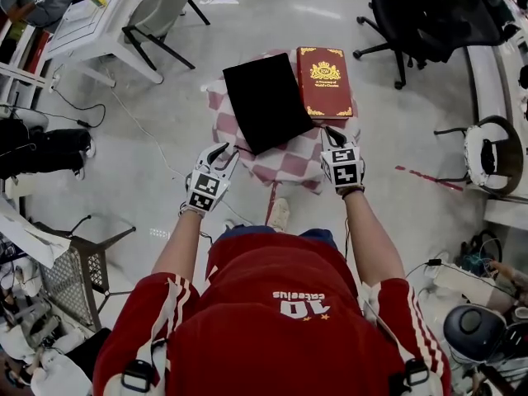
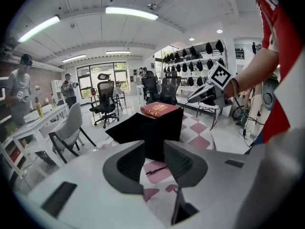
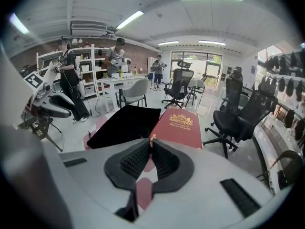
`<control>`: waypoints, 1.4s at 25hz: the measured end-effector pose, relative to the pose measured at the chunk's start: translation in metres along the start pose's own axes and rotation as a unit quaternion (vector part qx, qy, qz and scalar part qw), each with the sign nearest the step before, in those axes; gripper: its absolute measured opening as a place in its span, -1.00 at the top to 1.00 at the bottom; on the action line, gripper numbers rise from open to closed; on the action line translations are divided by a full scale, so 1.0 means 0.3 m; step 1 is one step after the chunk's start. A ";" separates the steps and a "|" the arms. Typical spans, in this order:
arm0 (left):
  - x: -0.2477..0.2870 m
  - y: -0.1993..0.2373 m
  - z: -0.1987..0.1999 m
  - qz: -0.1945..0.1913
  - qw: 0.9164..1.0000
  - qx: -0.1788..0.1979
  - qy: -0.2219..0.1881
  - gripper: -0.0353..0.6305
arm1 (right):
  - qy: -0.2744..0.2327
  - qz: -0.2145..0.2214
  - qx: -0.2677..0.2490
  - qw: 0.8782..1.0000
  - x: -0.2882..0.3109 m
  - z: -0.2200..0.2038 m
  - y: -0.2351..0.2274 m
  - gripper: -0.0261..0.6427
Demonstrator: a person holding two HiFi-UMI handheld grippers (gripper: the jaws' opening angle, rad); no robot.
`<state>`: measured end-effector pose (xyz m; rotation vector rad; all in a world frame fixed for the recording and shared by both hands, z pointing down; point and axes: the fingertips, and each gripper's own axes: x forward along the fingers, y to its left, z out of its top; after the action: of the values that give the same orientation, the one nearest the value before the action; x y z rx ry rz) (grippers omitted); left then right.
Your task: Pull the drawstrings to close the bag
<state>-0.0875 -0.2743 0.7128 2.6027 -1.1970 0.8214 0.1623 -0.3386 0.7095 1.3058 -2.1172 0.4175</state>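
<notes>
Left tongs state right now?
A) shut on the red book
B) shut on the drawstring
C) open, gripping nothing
C: in the left gripper view, the tongs of the left gripper stand apart. The drawstring shows through the gap, lying ungripped on the checked cloth.

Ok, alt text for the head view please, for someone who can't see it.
Seen from above, a person in a red jersey holds the left gripper and right gripper at the near edge of a checkered tablecloth. A flat black bag lies on it, with a red book beside it on the right.
</notes>
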 end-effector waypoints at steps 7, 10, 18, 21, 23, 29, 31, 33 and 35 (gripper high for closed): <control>0.087 0.008 -0.124 -0.026 0.998 0.008 0.052 0.53 | 0.002 0.001 0.010 1.000 0.006 -0.007 -0.006 0.83; 0.124 0.002 -0.178 -0.038 0.997 0.009 0.072 0.53 | 0.009 0.000 0.013 1.000 0.006 -0.027 -0.008 0.83; 0.224 0.023 -0.291 -0.069 0.988 0.042 0.128 0.53 | 0.009 -0.008 0.019 1.000 0.024 -0.025 -0.032 0.83; 0.253 0.020 -0.317 -0.089 0.983 0.069 0.146 0.53 | 0.011 -0.011 0.021 1.000 0.024 -0.022 -0.038 0.83; 0.267 0.012 -0.331 -0.104 0.978 0.091 0.156 0.53 | 0.011 -0.012 0.021 1.000 0.026 -0.019 -0.038 0.83; 0.281 -0.006 -0.347 -0.143 0.969 0.102 0.174 0.54 | 0.014 -0.014 0.023 1.000 0.027 -0.029 -0.039 0.83; 0.280 -0.014 -0.345 -0.156 0.967 0.089 0.179 0.62 | 0.016 -0.016 0.023 0.999 0.025 -0.034 -0.041 0.83; 0.281 -0.020 -0.342 -0.161 0.967 0.080 0.182 0.67 | 0.018 -0.018 0.024 0.999 0.026 -0.037 -0.044 0.83; 0.284 -0.018 -0.346 -0.159 0.968 0.068 0.184 0.68 | 0.018 -0.019 0.024 0.999 0.028 -0.036 -0.044 0.83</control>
<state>-0.0815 -0.2888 0.8463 2.4925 -0.6240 1.2757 0.1747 -0.3446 0.7226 1.3532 -2.0608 0.4758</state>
